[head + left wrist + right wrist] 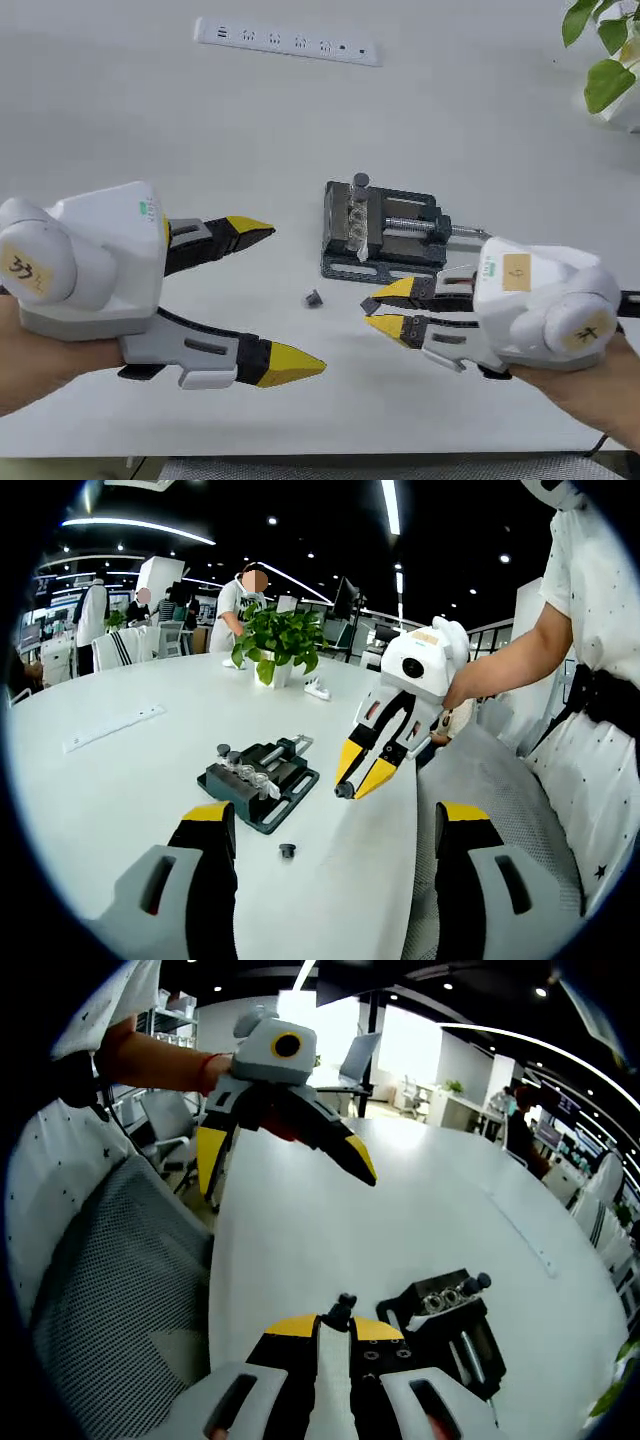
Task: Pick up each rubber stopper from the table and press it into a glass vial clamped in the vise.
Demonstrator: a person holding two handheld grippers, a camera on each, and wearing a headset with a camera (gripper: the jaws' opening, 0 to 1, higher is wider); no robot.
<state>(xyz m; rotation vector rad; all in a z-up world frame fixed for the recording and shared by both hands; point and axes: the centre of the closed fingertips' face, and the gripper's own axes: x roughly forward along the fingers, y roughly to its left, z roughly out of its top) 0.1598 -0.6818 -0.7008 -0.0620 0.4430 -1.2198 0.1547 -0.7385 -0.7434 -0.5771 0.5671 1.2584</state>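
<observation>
Since its jaws are pinched shut on a small dark stopper (345,1306), the right gripper (366,313) sits at lower right of the head view with its tips aimed left, just below the vise (400,250). I judge it is held there ready to carry the stopper up over the vials (357,218).

At lower left, the left gripper (297,297) has its jaws spread wide and grips nothing. It points right, and the loose stopper (314,298) lies on the table (200,120) just beyond its tips, between the two grippers. It looks poised to take that one, or else is simply kept clear of the work.

At centre frame, the vise has its screw handle running toward the right. It clamps the vials in a row that runs up and down the frame, so they should need no steadying while a stopper is pressed in. They appear to stand upright, mouths up, long axis vertical. A dark cap (360,181) at the top end of the row may be a stopper already seated.

In the right gripper view the held stopper juts out past the tips, along the gripper's own line; it is too small to tell which end is the narrow one. In the left gripper view the loose stopper stands on end, its broader part seemingly uppermost.
</observation>
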